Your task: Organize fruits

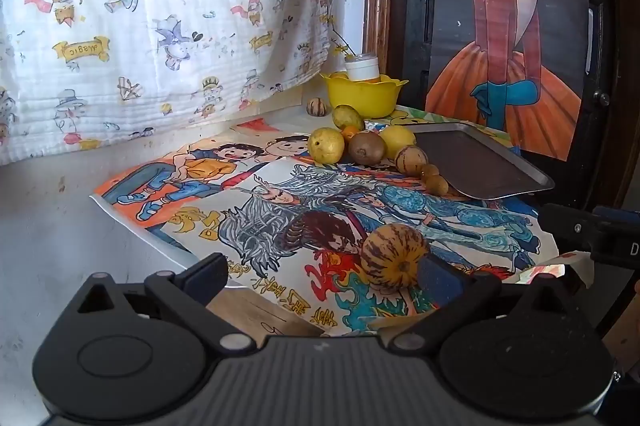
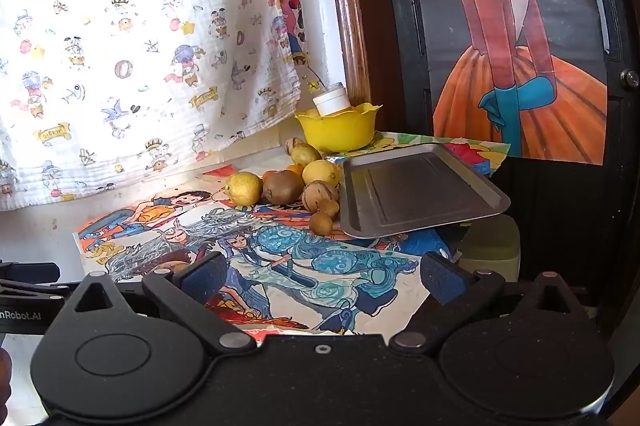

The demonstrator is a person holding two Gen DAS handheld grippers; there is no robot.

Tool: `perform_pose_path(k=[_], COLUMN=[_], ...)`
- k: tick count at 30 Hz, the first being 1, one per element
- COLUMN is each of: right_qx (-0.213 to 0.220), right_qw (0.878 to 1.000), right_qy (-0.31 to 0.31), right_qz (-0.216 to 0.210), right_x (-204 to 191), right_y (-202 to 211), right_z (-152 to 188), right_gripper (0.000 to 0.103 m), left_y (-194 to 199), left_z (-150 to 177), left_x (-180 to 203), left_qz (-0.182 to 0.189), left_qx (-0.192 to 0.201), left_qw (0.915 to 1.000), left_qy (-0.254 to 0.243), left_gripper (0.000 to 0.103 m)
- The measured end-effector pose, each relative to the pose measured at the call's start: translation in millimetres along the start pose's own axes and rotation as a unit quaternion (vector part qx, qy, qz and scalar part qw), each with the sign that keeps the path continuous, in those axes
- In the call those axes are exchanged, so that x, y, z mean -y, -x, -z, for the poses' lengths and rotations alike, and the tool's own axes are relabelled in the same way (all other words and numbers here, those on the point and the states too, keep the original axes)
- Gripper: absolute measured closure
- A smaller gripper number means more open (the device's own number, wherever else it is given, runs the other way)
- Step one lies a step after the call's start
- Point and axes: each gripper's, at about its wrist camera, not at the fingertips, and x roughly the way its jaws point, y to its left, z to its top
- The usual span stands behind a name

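fruit pile [image 2: 294, 186] left of tray [image 2: 420, 190], bowl [image 2: 338, 132] behind

Matt grey metal tray [image 2: 420, 190]; glossy yellow plastic bowl [image 2: 338, 130]; crinkled printed cloth [image 1: 160, 18]; coloured paper drawings [image 1: 280, 210].

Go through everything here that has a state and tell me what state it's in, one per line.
Left tool: open, striped melon beside its right finger, not gripped.
Right tool: open, holding nothing.
Metal tray: bare, no fruit in it.
Yellow bowl: holds a white-capped bottle, cap on.
Fruit pile: loose on the drawings, left of the tray.
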Motion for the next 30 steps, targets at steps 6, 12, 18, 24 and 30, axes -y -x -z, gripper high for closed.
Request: perform_pose_path(k=[6, 12, 18, 24, 30], right_qx=[-0.001, -0.001, -0.001, -0.001, -0.001], right_qw=[1.000, 1.000, 1.000, 1.000, 1.000], right_qy=[0.000, 0.002, 0.002, 0.002, 0.002], right_qz=[0.000, 0.001, 0.001, 0.001, 0.001], right_x=[-0.5, -1.4, -0.1, -0.3, -0.5], right_y=[0.5, 0.6, 0.3, 0.4, 0.5], right_z=[0.1, 0.2, 0.1, 0.2, 0.3], right_gripper=[0.001, 0.001, 0.001, 0.000, 0.000], left_y=[0.0, 0.1, 0.1, 0.2, 0.1], left_z=[0.1, 0.1, 0.1, 0.0, 0.0], left_x=[0.1, 0.2, 0.2, 0.2, 0.1], left_qz=[-0.002, -0.002, -0.002, -0.002, -0.002], left_qx=[0.002, 0.002, 0.001, 0.000, 0.000], left_qw=[1.0000, 1.0000, 1.0000, 1.0000, 1.0000], left_qy=[-0.002, -0.003, -0.002, -0.001, -0.001], left_gripper=[0.000, 0.000, 0.000, 0.000, 0.000])
